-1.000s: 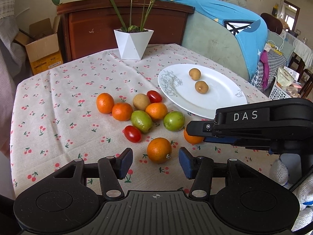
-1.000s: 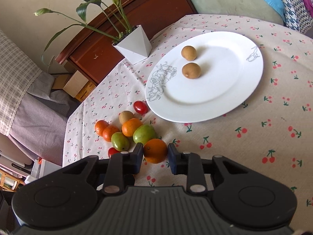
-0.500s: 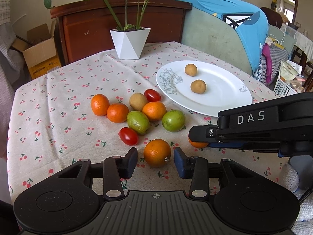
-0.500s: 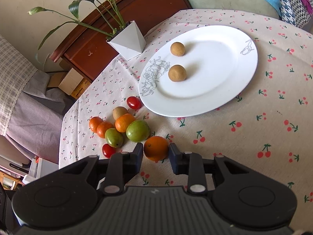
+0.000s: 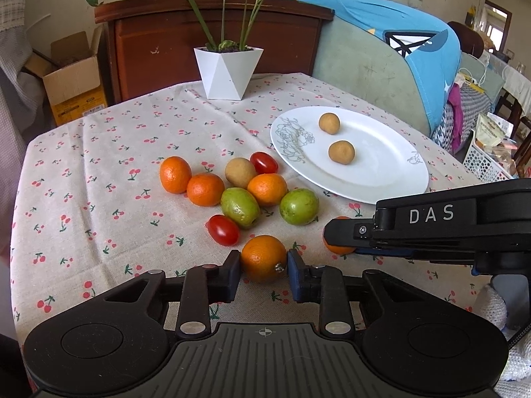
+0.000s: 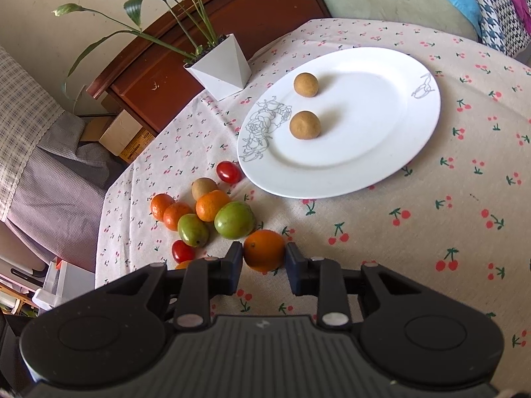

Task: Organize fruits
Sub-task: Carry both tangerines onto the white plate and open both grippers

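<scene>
My left gripper (image 5: 264, 270) is shut on an orange (image 5: 263, 258) that rests on the cherry-print cloth. My right gripper (image 6: 264, 262) is shut on another orange (image 6: 264, 249); it shows from the side in the left wrist view (image 5: 341, 237), with that orange (image 5: 337, 249) half hidden behind its finger. A white plate (image 5: 391, 169) holds two brown round fruits (image 5: 341, 152). A cluster of loose oranges (image 5: 205, 189), green fruits (image 5: 299, 206), red tomatoes (image 5: 223, 230) and a brown fruit (image 5: 238, 172) lies left of the plate.
A white geometric pot with a plant (image 5: 228, 71) stands at the table's far edge. A wooden cabinet (image 5: 205, 39) and a cardboard box (image 5: 71, 83) are behind it. A sofa with a blue cover (image 5: 391, 53) is at the right.
My left gripper moved forward around the near orange and closed on it. My right gripper stayed closed on its orange and shifted slightly with it.
</scene>
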A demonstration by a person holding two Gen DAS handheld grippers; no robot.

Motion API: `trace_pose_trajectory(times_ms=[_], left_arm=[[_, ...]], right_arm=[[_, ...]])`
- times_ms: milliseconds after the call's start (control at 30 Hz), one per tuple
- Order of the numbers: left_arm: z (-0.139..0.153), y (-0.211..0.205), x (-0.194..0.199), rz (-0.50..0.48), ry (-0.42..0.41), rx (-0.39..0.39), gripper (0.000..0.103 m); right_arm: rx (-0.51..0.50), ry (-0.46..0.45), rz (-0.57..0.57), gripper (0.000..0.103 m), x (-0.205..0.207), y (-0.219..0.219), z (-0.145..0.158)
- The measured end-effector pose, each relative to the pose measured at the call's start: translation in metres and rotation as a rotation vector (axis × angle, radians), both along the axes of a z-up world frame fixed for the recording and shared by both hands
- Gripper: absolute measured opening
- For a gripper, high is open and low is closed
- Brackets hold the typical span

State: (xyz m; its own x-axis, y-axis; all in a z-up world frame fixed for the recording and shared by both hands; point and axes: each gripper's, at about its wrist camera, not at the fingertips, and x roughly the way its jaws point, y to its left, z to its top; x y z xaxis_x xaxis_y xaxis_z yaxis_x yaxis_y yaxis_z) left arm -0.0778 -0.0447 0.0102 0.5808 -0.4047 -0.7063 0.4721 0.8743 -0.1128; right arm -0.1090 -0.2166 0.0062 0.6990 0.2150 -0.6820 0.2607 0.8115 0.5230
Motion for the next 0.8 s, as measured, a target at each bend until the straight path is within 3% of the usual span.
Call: trace_pose_trajectory(times_ms=[167,367,467,800], left_arm=[[0.012,0.007,0.005,0.032,0.016,-0.072,0.027],[0.044,0.006,0.017,0.029,-0.045,-0.162,0.027],[0.050,0.000,0.028,0.027,-0.039,-0.196,0.027],[0.034,-0.036,0.048,-0.023,-0.015,-0.165,0.027]], right_arm=[[-0.010,-0.061,-0.035,0.028,-0.008,-0.010,0.020],[-0.130,-0.195,-0.128,0.028,-0.023,-0.033,0.062],[-0.146,-0.189,-0.174,0.028,-0.022,-0.041,0.059],[-0.070,-0.115,-0.217,0.028,-0.008,-0.049,0.033]])
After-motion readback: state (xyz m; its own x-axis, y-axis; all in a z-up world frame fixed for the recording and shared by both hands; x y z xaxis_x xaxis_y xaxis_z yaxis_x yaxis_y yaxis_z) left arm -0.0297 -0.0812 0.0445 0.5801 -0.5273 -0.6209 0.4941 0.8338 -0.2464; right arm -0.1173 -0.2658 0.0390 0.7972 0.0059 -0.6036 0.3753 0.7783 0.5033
